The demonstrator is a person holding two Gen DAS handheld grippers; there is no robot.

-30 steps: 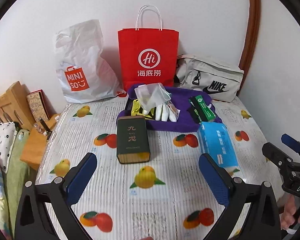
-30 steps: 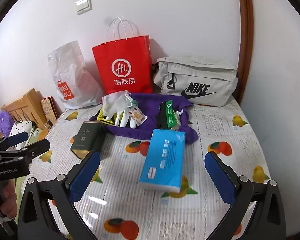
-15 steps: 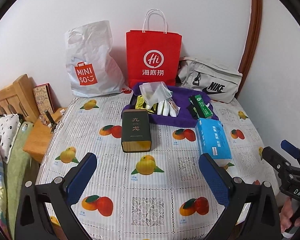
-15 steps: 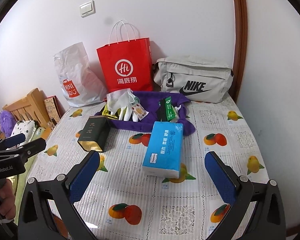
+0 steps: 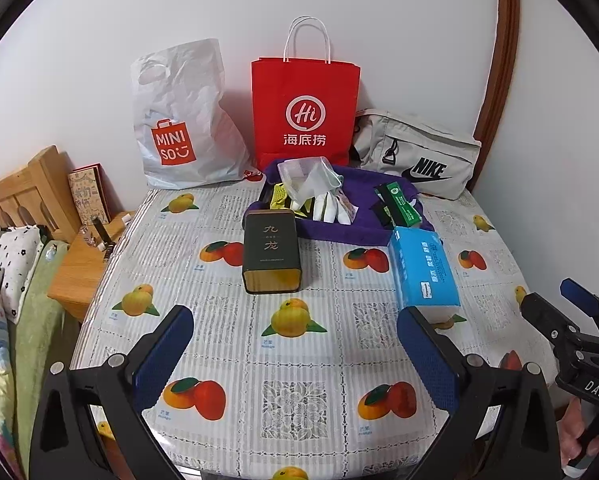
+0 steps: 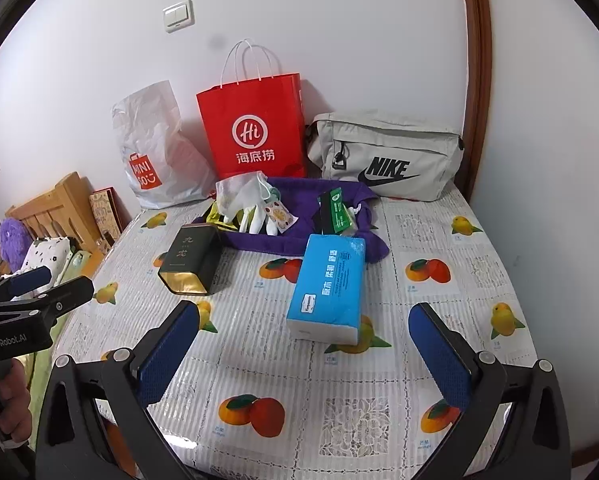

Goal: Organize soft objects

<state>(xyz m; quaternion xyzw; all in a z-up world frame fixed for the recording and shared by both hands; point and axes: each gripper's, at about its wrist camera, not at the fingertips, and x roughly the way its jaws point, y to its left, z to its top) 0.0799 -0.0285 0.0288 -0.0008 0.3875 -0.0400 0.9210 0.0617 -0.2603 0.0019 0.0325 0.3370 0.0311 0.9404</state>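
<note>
Fruit-print table (image 6: 379, 412) up front, and the blue tissue pack (image 6: 328, 285) lies lengthwise dead ahead of the released right tool (image 6: 305, 354), nearer than the equally gaping left tool (image 5: 295, 354).

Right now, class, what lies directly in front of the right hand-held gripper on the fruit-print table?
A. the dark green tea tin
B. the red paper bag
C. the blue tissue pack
C: the blue tissue pack lies flat just ahead of the open right hand-held gripper.
</note>
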